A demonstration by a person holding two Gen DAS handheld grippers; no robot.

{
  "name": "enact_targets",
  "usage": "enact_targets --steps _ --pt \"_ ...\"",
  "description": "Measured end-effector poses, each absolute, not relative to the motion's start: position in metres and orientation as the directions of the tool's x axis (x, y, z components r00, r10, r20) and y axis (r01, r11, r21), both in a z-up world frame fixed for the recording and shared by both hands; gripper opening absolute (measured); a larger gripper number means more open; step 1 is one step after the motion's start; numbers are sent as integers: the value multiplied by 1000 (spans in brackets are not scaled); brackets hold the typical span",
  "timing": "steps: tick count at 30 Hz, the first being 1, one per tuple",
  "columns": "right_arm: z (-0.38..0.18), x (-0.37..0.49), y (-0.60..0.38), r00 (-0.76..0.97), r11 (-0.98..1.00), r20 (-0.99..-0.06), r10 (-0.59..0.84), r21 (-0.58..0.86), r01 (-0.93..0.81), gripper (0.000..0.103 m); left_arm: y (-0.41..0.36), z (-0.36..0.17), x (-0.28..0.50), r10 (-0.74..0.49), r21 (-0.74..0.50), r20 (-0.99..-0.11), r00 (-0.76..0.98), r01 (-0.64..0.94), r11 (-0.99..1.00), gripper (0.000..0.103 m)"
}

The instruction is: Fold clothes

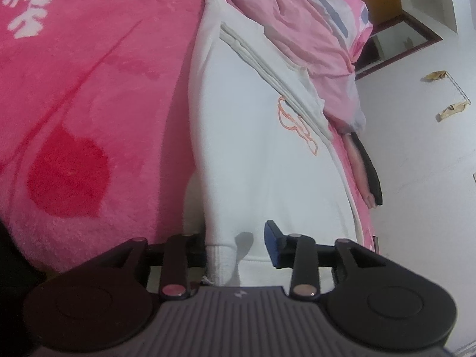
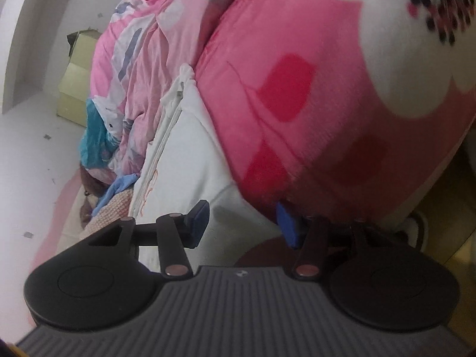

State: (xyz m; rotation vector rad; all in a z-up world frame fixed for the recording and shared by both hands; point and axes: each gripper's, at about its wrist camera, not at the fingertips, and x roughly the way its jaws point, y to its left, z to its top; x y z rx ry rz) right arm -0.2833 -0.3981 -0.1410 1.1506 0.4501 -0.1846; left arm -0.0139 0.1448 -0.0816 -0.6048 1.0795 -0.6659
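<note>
A white sweatshirt (image 1: pixel 253 154) with an orange outline drawing (image 1: pixel 297 125) lies stretched out on a pink fleece blanket (image 1: pixel 98 95). My left gripper (image 1: pixel 235 247) is open at the garment's near end. A ribbed cuff or hem (image 1: pixel 221 264) sits between its fingers, and the fabric partly hides the left finger. In the right wrist view the same sweatshirt (image 2: pixel 196 154) runs away from my right gripper (image 2: pixel 242 226), which is open over its near edge. The blue pad of its right finger (image 2: pixel 287 223) touches the blanket's (image 2: pixel 312 95) edge.
A crumpled pink patterned quilt (image 1: pixel 312 29) (image 2: pixel 139 68) lies along the sweatshirt's far side. A dark bar with a pinkish shape beside it (image 1: pixel 369 172) lies at the bed's edge; I cannot tell what it is. A yellowish box (image 2: pixel 77 83) and white floor lie beyond.
</note>
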Motion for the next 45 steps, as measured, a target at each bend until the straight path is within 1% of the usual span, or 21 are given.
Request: enact_targets --steps 6,10,14,16,17,19,20,21,22,23,25,26,28,30,34,38,45 --pt "-137 -285 -404 922 408 -352 159 874 263 49 141 -78 -16 -736 -711 -598 318 214 670 44" --pt "-134 -273 -402 909 460 -366 201 854 242 44 141 -76 -19 -729 -700 -606 317 221 679 44" --pt "-130 -264 -401 898 500 -383 215 833 235 40 141 -73 -25 -725 -691 -615 311 232 685 46" --pt "-130 -260 -402 893 516 -395 214 822 240 33 142 -73 -28 -724 -688 -618 306 236 687 46" --pt "-129 -259 -402 888 525 -408 213 814 249 27 142 -74 -29 -725 -689 -618 304 235 686 46" --pt "-127 -258 -401 880 536 -426 212 803 260 22 143 -74 -30 -726 -690 -618 303 234 685 46" --pt "-125 -259 -400 877 542 -432 212 798 263 16 143 -74 -31 -726 -689 -618 302 236 685 46" --pt "-122 -261 -397 876 548 -432 214 796 258 10 143 -74 -33 -725 -687 -619 303 239 686 45" --pt "-119 -262 -394 877 556 -432 211 791 255 9 142 -73 -35 -720 -678 -623 305 248 692 43" --pt "-114 -264 -391 880 567 -432 198 782 257 8 142 -73 -37 -714 -668 -628 308 258 698 38" --pt "-104 -267 -384 885 590 -433 171 765 260 7 139 -71 -42 -693 -632 -650 313 284 721 23" --pt "-98 -269 -380 889 601 -430 158 756 259 6 140 -69 -44 -689 -627 -653 316 285 725 10" --pt "-85 -272 -370 903 619 -409 132 745 248 6 141 -67 -49 -684 -621 -654 323 286 730 9" --pt "-71 -277 -362 921 622 -374 106 747 232 5 148 -61 -54 -700 -641 -627 342 285 713 7" --pt "-45 -289 -351 961 626 -271 65 761 172 5 158 -42 -66 -713 -646 -589 379 309 698 6" --pt "-37 -298 -350 978 608 -198 70 785 116 4 164 -20 -77 -709 -625 -567 420 340 702 6" --pt "-30 -317 -340 991 596 -111 69 802 48 4 171 16 -93 -716 -596 -532 452 401 696 5"
